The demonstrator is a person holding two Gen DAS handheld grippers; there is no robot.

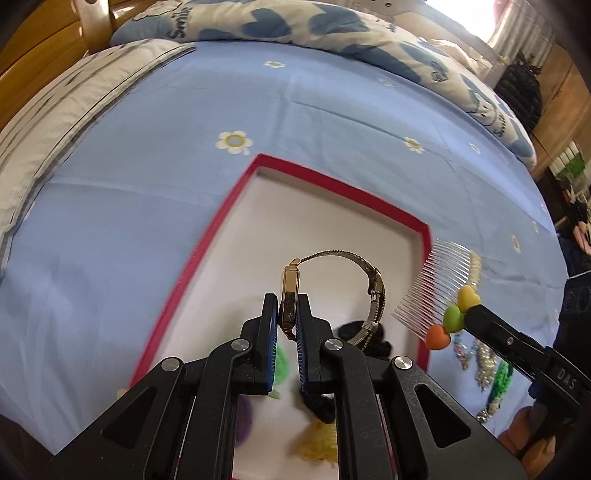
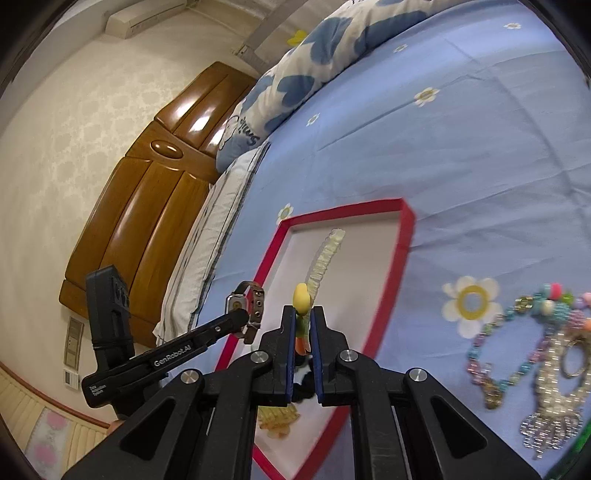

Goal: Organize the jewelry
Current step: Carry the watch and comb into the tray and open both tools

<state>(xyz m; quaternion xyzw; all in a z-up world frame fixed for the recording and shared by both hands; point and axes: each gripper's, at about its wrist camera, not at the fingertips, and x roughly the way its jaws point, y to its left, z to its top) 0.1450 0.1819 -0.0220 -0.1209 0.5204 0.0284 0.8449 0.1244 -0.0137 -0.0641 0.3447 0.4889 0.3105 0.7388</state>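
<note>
Left gripper clamped on watch, held above red-rimmed tray. Right gripper clamped on hair comb by its heart-shaped trim, just beside tray's right edge. Beaded jewelry pile on blue bedsheet. Quilt beyond.

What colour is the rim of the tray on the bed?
Red rim, white inside; clearest in the left wrist view.
</note>
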